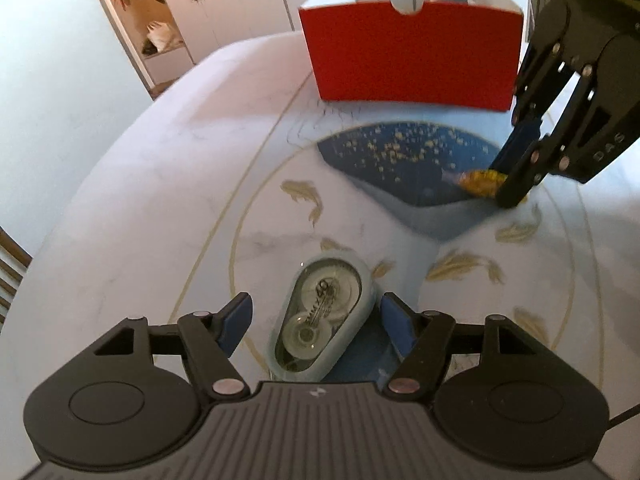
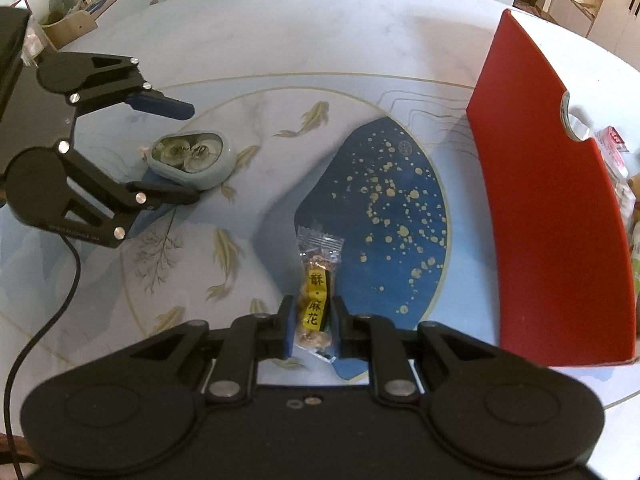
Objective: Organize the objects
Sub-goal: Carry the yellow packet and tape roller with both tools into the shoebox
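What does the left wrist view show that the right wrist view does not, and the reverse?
Left wrist only: white cupboards behind the table. Right wrist only: the yellow label with black characters on the clear-wrapped snack packet, and a black cable. Both: the pale green oval correction tape dispenser between the open left tongs, the right tongs shut on the packet, the red cardboard box.

Pale-green correction tape (image 1: 324, 316) lies flat; wrapped snack (image 2: 316, 300) (yellow label) near red box (image 2: 548, 208).

Left gripper (image 1: 316, 316) angled downward, jaws spread wide; right gripper (image 2: 312, 324) steeply downward, jaws apparently clamped nearly together.
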{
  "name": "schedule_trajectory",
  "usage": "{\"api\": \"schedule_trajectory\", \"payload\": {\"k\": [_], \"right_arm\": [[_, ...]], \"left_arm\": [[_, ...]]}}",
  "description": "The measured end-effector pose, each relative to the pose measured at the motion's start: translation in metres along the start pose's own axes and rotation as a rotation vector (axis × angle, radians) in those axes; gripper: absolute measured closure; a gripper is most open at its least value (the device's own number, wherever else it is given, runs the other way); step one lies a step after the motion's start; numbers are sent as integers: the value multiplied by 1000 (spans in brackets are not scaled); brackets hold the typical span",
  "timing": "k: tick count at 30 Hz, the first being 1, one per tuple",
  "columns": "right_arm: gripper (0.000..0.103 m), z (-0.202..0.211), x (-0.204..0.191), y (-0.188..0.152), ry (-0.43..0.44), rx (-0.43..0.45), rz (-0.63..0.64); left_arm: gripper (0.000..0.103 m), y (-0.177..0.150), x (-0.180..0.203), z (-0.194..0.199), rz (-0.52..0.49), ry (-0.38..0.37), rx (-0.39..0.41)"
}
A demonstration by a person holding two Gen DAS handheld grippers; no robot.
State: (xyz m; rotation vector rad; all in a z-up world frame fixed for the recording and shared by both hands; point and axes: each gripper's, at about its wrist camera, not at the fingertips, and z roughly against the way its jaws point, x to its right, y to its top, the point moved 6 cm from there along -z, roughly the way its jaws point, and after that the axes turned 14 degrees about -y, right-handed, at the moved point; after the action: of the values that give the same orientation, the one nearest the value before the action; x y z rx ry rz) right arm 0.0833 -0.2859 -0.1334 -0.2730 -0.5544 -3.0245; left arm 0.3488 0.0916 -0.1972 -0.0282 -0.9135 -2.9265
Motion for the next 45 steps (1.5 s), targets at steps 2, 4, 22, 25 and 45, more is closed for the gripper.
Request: {"api": "schedule_trajectory", "payload": {"k": [2, 4, 22, 25, 45], "right_arm": [[86, -1, 0, 0, -4, -1, 5], [86, -2, 0, 1, -9, 0, 12], [86, 18, 22, -9, 60, 24, -103], [86, 28, 29, -15, 79, 40, -119], [86, 105, 115, -26, 130, 211, -158]], "left_arm": [[33, 1, -3, -1, 22, -19, 6], [33, 2, -8, -2, 53, -31, 9], [48, 2, -6, 6, 439, -9, 43], [48, 1, 1, 11, 501, -10, 68], [48, 75, 72, 49, 668, -28, 275]]}}
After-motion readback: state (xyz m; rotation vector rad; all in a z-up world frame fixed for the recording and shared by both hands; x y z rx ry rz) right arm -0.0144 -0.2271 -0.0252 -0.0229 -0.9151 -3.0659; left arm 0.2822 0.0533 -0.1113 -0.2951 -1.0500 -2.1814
